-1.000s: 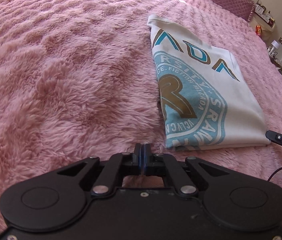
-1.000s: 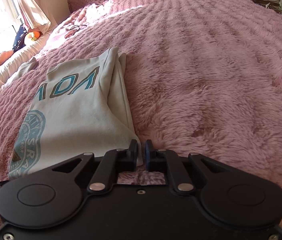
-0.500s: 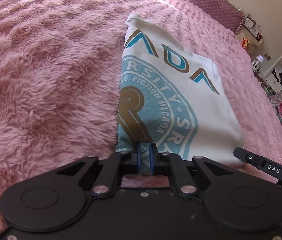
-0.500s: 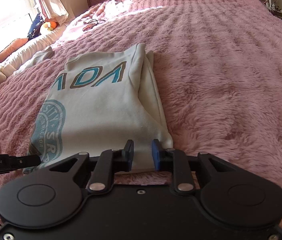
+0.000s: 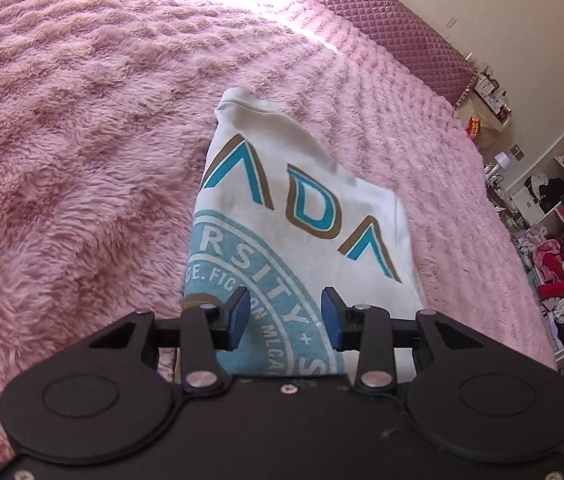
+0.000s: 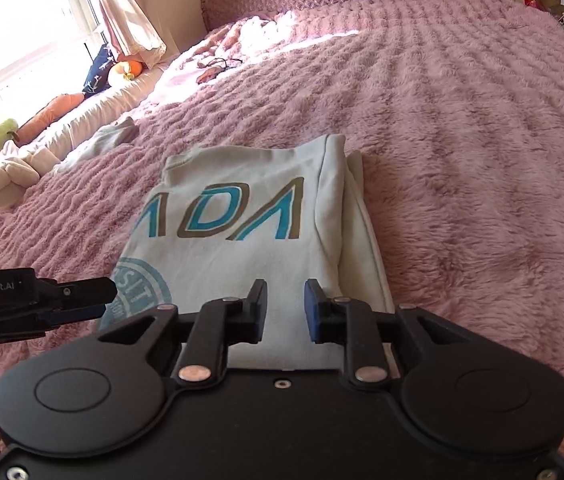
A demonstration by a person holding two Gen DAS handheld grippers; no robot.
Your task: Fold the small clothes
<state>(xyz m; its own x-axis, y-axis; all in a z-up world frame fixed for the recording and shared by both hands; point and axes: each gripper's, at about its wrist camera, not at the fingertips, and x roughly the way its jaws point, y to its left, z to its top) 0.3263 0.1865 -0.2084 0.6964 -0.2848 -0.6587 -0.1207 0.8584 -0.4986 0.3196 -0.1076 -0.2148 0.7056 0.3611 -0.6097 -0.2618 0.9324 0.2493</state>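
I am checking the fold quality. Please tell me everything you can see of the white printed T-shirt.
The white cotton-looking T-shirt with teal and gold lettering lies flat on the fluffy pink blanket, folded into a narrow rectangle. Big letters "ADA" and a teal round seal face up. A folded layer shows along its right edge. The open left gripper and open right gripper are over its near end.

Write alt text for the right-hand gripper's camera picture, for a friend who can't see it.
A white T-shirt, folded into a rectangle with teal-and-brown lettering, lies on a fluffy pink blanket. In the foreground the right gripper is open, its fingers over the shirt's near edge. The left gripper reaches in from the left beside the shirt's printed seal.
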